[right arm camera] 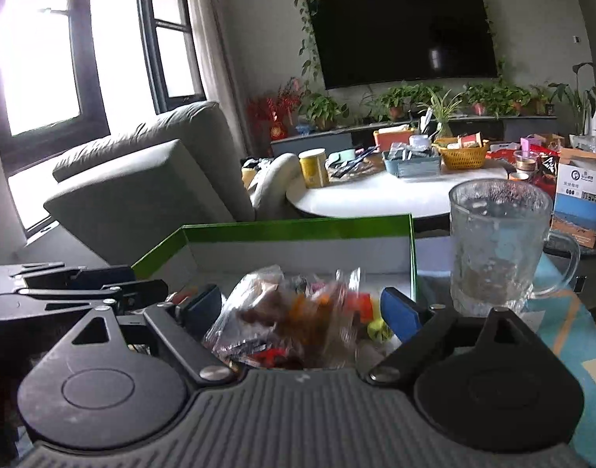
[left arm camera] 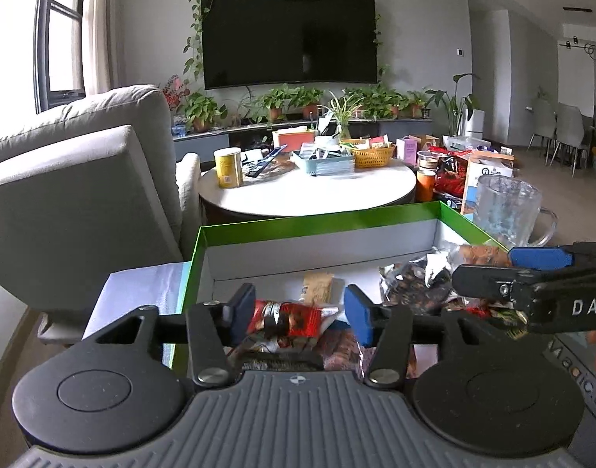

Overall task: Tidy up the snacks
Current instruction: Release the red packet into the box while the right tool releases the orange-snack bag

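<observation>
A green-rimmed box [left arm camera: 317, 220] with a white inside lies in front of both grippers; it also shows in the right wrist view [right arm camera: 298, 228]. My left gripper [left arm camera: 299, 312] has its jaws apart around a red snack packet [left arm camera: 288, 318], and I cannot tell whether the pads touch it. A tan packet [left arm camera: 317, 286] and a clear bag of dark snacks [left arm camera: 415, 280] lie in the box. My right gripper [right arm camera: 303, 308] is open over a clear bag of mixed snacks [right arm camera: 294, 312]. It enters the left wrist view from the right [left arm camera: 532, 269].
A ribbed glass mug [right arm camera: 497, 249] stands just right of the box. Behind is a round white table [left arm camera: 317, 191] with a yellow can [left arm camera: 228, 167], a blue basket [left arm camera: 323, 162], a yellow basket [left arm camera: 372, 154]. A grey sofa [left arm camera: 75, 179] is at left.
</observation>
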The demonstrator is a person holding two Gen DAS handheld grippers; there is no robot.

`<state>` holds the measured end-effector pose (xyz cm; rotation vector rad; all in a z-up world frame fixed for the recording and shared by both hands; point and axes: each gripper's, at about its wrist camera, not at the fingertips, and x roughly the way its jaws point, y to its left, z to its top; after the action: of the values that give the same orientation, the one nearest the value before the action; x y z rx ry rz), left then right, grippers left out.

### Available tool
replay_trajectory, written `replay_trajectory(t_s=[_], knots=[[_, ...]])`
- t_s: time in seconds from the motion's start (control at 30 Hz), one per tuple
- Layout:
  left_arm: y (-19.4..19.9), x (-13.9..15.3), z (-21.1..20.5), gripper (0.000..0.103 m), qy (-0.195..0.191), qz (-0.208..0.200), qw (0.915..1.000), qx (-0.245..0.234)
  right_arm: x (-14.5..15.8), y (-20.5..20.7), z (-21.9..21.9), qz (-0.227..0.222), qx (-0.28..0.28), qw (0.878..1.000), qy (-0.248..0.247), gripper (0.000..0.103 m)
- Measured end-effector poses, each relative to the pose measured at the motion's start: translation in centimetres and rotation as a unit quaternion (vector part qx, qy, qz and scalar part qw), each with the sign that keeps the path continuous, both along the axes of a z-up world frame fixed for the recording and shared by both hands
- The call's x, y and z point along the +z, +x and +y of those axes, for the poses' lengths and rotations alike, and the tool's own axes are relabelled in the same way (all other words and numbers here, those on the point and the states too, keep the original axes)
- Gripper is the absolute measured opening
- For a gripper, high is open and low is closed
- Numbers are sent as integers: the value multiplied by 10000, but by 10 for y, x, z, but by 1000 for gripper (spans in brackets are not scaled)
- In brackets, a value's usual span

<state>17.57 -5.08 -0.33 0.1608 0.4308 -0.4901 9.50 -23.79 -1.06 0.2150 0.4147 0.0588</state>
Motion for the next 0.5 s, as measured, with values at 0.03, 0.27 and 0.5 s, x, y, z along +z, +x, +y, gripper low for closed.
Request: replay_trajectory(t_s=[0.03, 0.27, 0.5], knots=[[-3, 1, 1, 50, 19, -22, 10000, 21, 1, -4, -1, 10, 16, 10000, 24, 58], [-39, 11, 16, 57, 1, -288, 9987, 410, 4, -39, -16, -71, -27, 9998, 161, 58], [-55, 0, 21, 58, 63, 298, 9972, 678, -8, -70, -32, 209, -150, 9997, -17, 58]])
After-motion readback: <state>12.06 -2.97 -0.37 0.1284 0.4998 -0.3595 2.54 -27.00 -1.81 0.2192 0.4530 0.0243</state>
